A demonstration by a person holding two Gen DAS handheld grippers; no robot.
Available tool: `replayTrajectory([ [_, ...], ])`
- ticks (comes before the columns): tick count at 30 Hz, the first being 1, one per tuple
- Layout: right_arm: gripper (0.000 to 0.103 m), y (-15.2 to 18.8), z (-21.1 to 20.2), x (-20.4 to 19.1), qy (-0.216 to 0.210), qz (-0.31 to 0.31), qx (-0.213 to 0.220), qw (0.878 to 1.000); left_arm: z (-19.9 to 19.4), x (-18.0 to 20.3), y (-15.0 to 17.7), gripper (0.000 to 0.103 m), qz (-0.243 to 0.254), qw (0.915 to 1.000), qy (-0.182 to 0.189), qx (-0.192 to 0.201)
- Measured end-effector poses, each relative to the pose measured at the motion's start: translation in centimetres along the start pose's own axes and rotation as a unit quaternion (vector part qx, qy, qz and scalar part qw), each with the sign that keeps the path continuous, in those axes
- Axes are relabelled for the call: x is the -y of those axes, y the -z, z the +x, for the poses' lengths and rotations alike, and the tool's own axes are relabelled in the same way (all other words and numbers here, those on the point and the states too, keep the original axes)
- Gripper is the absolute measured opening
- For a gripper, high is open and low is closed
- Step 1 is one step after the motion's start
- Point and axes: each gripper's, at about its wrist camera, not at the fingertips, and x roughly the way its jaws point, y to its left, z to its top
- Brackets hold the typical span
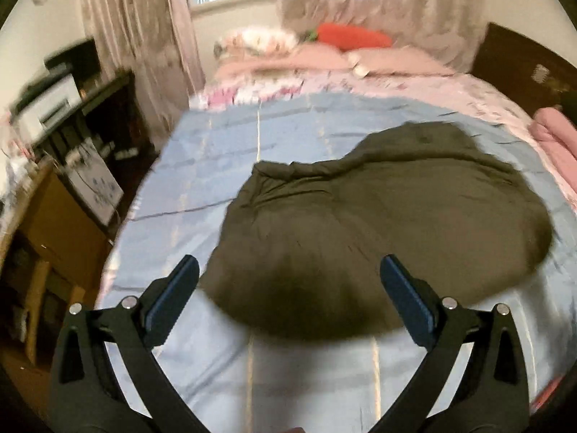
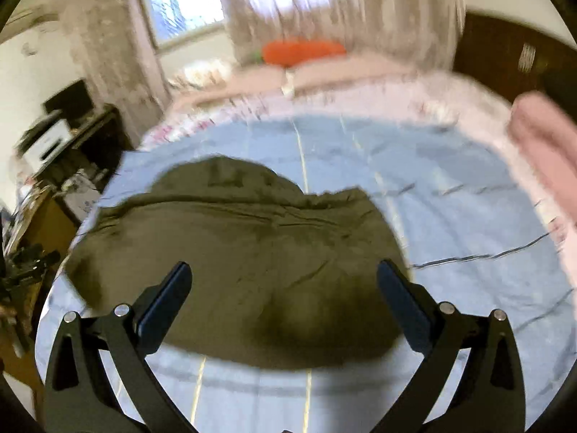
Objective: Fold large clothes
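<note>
The bed [image 1: 202, 151], under its blue sheet, fills the space ahead of both tongs. On it the olive-green garment [image 1: 378, 209] lies bunched in a rounded heap, its near edge just beyond the tips. The left gripper [image 1: 288, 299] and right gripper [image 2: 285, 303] both stand apart and hold nothing. Blur hides the seams, so which edge is hem or shoulder is unclear. To fold well, each should probably pinch a near corner on its own side, then pull outward to flatten the cloth
</note>
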Motion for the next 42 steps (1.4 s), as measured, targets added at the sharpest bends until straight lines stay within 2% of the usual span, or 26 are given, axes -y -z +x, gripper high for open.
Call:
replayTrajectory([
  [3, 0.102, 1.9, -8.5, -2.0, 0.014, -0.013, 0.033, 0.999, -8.3, 1.0, 1.5, 0.101, 0.005, 0.9994, -0.019, 0.029],
  [7, 0.102, 5.4, -16.7, -4.6, 0.041, -0.007, 0.066, 0.997, -18.3, 2.5, 4.0, 0.101, -0.029, 0.998, -0.016, 0.054],
  [11, 0.102, 10.1, -20.7, -6.6, 0.066, -0.004, 0.099, 0.993, -24.2, 4.8, 6.7, 0.101, -0.033, 0.9949, -0.008, 0.094],
  [14, 0.102, 12.7, -20.8, -7.1, 0.069, 0.0, 0.095, 0.993, -26.5, 6.9, 8.9, 0.101, -0.021, 0.9929, -0.012, 0.117],
  [18, 0.102, 14.9, -20.8, -7.7, 0.062, -0.002, 0.081, 0.995, -26.4, 8.2, 11.1, 0.101, -0.016, 0.9924, -0.006, 0.122],
  [22, 0.102, 15.5, -20.8, -8.1, 0.069, -0.01, 0.077, 0.995, -24.7, 8.5, 12.7, 0.101, -0.022, 0.9945, 0.011, 0.102],
  [31, 0.102, 15.5, -20.1, -7.7, 0.067, 0.007, 0.062, 0.996, -23.4, 8.4, 13.8, 0.101, -0.036, 0.9954, 0.043, 0.077],
  [42, 0.102, 15.8, -19.8, -8.2, 0.071, -0.001, 0.054, 0.996, -23.5, 8.2, 14.0, 0.101, -0.045, 0.9954, 0.027, 0.08],
])
